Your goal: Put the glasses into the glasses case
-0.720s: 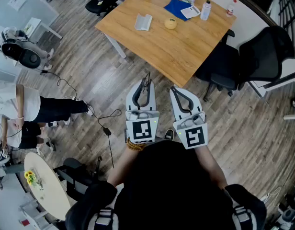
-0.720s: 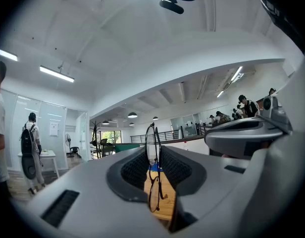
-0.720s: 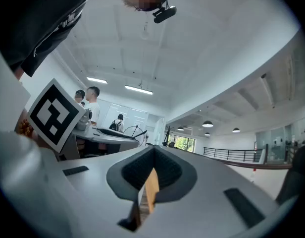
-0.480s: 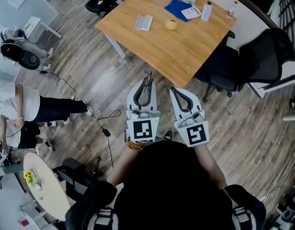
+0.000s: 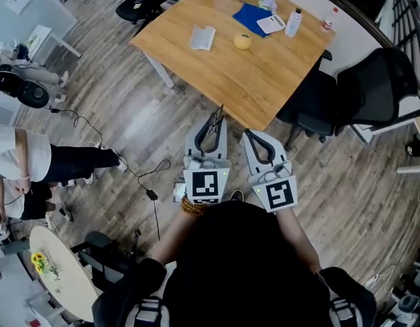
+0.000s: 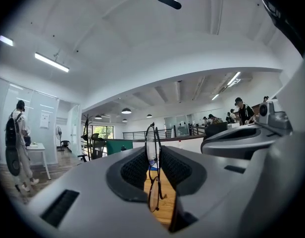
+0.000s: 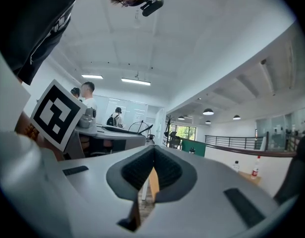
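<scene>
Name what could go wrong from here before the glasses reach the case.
The left gripper holds the glasses edge-on between its jaws; they might slip or bend on the way. The case lies well in on the table, so a long reach could knock its neighbours. The floor cable could trip the person.
</scene>
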Available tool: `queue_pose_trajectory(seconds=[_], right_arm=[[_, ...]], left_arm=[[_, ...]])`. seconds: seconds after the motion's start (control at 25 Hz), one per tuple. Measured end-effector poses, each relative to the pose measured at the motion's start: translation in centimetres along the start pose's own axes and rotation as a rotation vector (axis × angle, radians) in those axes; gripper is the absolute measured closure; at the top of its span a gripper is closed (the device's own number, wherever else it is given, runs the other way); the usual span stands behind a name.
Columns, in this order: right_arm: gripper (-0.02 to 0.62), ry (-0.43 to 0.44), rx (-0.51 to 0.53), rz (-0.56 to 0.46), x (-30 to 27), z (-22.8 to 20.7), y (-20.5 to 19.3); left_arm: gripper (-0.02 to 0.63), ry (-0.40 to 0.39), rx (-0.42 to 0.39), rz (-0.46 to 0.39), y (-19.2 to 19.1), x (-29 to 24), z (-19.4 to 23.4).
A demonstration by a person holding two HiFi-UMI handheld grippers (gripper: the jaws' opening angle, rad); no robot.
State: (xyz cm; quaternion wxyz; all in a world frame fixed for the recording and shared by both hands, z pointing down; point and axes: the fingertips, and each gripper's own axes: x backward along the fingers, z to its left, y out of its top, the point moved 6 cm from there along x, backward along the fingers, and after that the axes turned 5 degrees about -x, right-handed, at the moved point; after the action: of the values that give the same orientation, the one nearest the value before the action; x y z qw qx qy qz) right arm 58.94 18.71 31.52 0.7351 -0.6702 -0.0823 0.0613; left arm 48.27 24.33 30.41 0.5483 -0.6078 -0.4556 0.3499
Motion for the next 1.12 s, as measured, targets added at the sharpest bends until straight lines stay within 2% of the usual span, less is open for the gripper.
queue_pose_trajectory(seconds=[0.68,1.12], right_arm=[[0.594,-0.068,-0.017,0.098,-7.4,-1.3,-1.1],[0.594,-0.061,-0.008,0.149,-13.6,-0.7,-1.2]], left_arm=[[0.520,-0.068,0.052,0.031,-1.8,-5.1,6.3],[0.520,-0.111,0.068,0.038,-2.4,-7.7,12.3]])
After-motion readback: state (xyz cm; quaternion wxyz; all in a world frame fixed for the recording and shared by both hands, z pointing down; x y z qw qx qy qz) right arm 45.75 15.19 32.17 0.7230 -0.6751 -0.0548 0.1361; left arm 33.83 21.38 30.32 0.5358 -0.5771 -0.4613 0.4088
